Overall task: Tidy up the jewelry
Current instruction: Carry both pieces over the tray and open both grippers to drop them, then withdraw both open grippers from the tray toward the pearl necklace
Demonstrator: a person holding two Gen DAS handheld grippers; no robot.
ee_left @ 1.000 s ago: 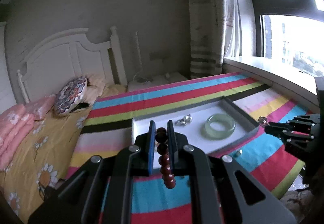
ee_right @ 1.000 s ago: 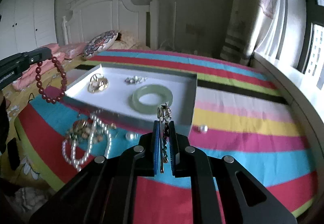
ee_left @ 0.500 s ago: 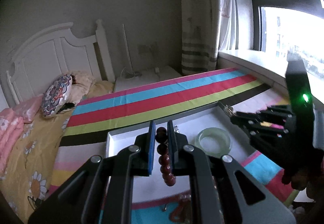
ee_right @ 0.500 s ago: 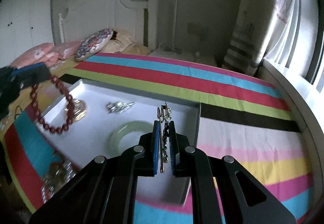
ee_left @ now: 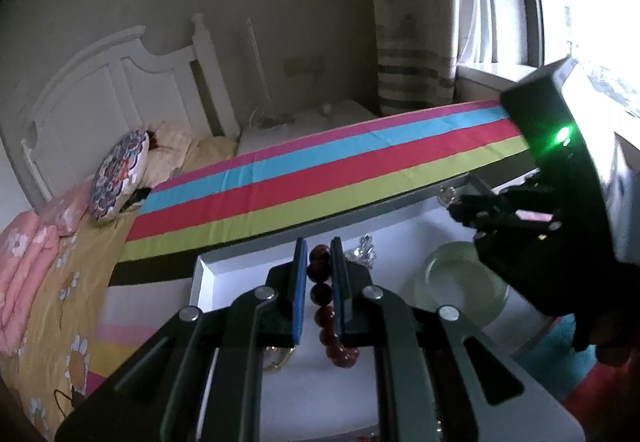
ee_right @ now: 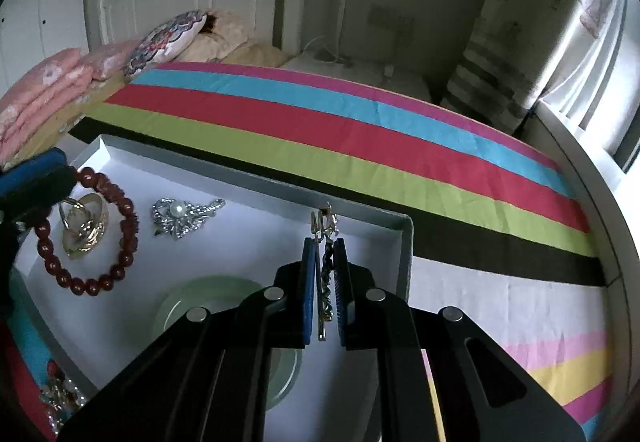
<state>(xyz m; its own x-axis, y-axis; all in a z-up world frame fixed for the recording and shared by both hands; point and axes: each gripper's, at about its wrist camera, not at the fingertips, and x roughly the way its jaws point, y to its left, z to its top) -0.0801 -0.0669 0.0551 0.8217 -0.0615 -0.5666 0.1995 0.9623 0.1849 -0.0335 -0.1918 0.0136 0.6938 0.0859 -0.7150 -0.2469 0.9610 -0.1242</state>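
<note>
Grippers point(ee_left: 320, 270) point(ee_right: 325, 274) poise over white tray point(ee_right: 256, 246), clamping bead bracelet point(ee_right: 86, 234) and chain point(ee_right: 326, 270).

Your glossy dark-red bead bracelet point(ee_right: 86, 230), translucent smooth green bangle point(ee_right: 208, 302), shiny silver-metal brooch point(ee_right: 180, 216), polished gold-metal ring point(ee_right: 86, 224), matt white tray point(ee_right: 248, 242), smooth striped cloth bedspread point(ee_right: 360, 138).

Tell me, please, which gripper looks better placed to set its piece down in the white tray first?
Left, probably: the left gripper dangles its red bead bracelet over bare tray floor, whereas the right gripper holds its chain near the jade bangle.
</note>
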